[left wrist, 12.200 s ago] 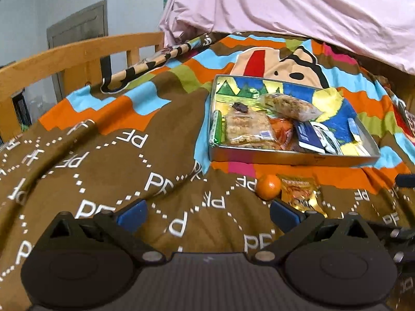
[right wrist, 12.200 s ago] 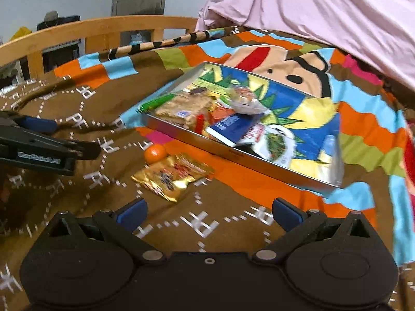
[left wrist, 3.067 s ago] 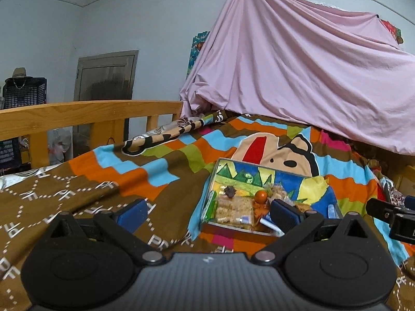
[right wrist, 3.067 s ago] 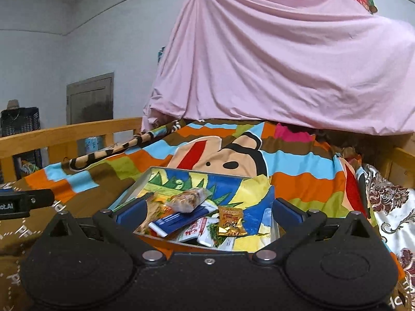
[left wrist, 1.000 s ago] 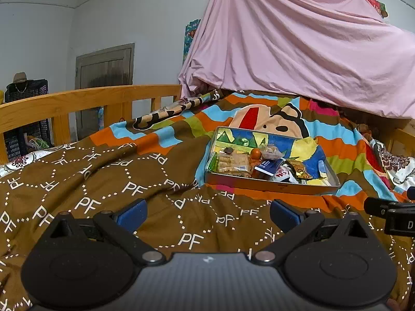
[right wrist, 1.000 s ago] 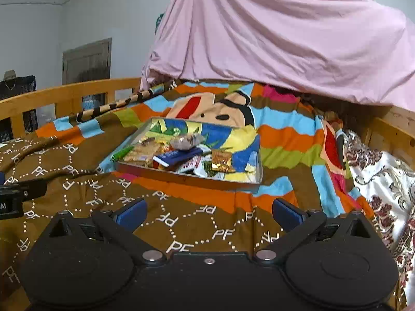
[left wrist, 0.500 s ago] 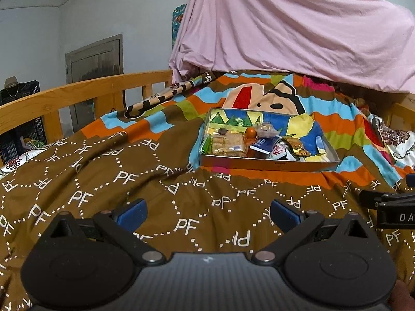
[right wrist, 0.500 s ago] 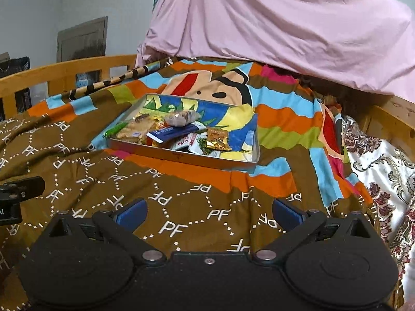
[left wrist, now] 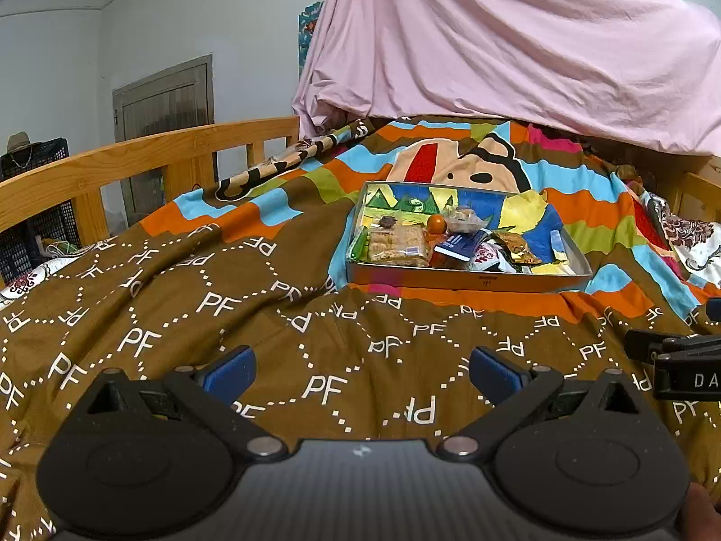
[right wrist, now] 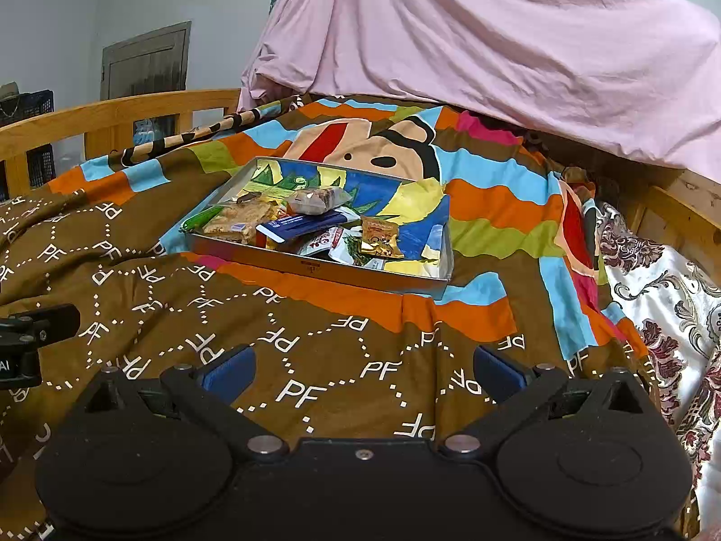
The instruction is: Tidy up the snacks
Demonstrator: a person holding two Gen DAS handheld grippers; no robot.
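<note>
A shallow metal tray with a colourful printed bottom lies on the bed. It holds several snacks: a cracker pack, a small orange, a dark blue packet, a clear bag of treats and a gold packet. My left gripper is open and empty, well in front of the tray over the brown blanket. My right gripper is open and empty too, also short of the tray.
The bed is covered by a brown "PF" blanket and a striped cartoon blanket. A wooden bed rail runs along the left. A pink sheet hangs behind. A white patterned cloth lies at right.
Both grippers have pulled back and lowered toward the brown blanket, so the tray sits farther off. The snacks in the tray have not moved.
</note>
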